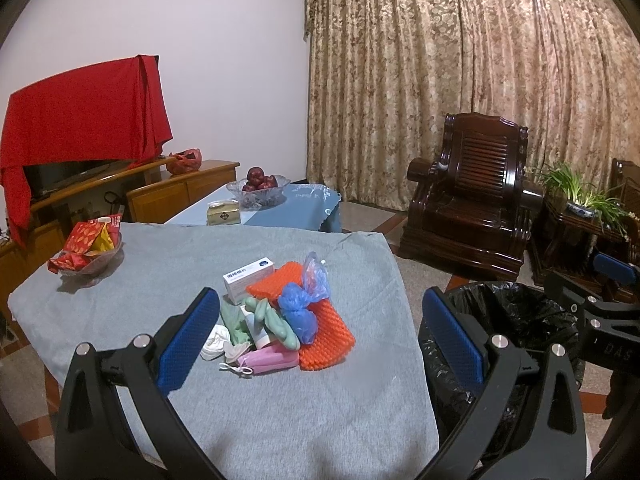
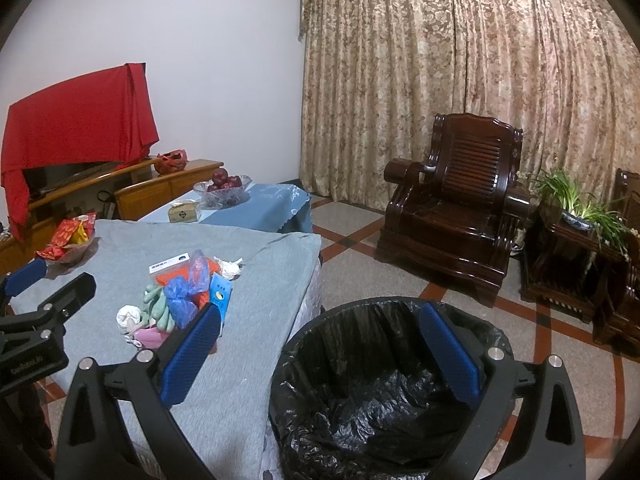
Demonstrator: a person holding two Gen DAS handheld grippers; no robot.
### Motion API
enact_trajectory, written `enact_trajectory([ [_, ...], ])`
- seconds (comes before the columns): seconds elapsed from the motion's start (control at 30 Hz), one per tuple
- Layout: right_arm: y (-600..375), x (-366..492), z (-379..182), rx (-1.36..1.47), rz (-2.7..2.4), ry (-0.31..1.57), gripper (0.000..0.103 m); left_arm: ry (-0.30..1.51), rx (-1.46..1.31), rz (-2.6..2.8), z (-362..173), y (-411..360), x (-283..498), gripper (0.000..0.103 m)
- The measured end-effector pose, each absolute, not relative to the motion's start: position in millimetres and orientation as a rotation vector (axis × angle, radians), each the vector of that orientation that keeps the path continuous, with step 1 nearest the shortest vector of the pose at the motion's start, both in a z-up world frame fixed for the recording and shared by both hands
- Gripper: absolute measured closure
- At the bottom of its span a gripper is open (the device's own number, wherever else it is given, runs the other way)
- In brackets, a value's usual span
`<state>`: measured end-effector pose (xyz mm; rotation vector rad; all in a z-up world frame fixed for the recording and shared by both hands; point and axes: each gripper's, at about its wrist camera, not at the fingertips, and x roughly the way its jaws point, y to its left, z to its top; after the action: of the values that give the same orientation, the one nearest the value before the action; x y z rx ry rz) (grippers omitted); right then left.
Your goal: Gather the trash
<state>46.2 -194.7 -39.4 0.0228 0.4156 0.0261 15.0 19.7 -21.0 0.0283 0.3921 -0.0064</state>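
A pile of trash lies on the grey-covered table: orange mesh pads, a blue plastic bag, green gloves, a white box, a pink mask and crumpled tissue. It also shows in the right wrist view. A bin with a black liner stands on the floor right of the table; it also shows in the left wrist view. My left gripper is open and empty, above the table just short of the pile. My right gripper is open and empty above the bin's near rim.
A glass dish of red snack packets sits at the table's far left. Behind is a blue-covered table with a fruit bowl and a tissue box. A dark wooden armchair and a plant stand are at the right.
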Motion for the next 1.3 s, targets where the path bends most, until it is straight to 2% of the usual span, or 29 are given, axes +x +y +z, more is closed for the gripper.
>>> enact_trajectory([
  [0.57, -180, 59, -44, 0.007, 0.056, 0.433, 0.006, 0.406, 0.008, 0.006, -36, 18, 21, 0.005],
  [0.93, -129, 118, -88, 0.009, 0.194, 0.506, 0.006, 0.468, 0.054, 0.153, -72, 91, 48, 0.005],
  [1.0, -116, 133, -101, 0.011, 0.219, 0.539, 0.012, 0.484, 0.032, 0.169, -79, 108, 54, 0.005],
  [1.13, -96, 155, -116, -0.011, 0.233, 0.574, 0.017, 0.513, 0.033, 0.195, -90, 132, 72, 0.005],
  [1.23, -87, 169, -125, -0.022, 0.238, 0.592, 0.025, 0.532, 0.038, 0.198, -100, 143, 87, 0.005],
  [1.3, -81, 177, -129, -0.022, 0.249, 0.607, 0.033, 0.555, 0.036, 0.194, -110, 149, 99, 0.006],
])
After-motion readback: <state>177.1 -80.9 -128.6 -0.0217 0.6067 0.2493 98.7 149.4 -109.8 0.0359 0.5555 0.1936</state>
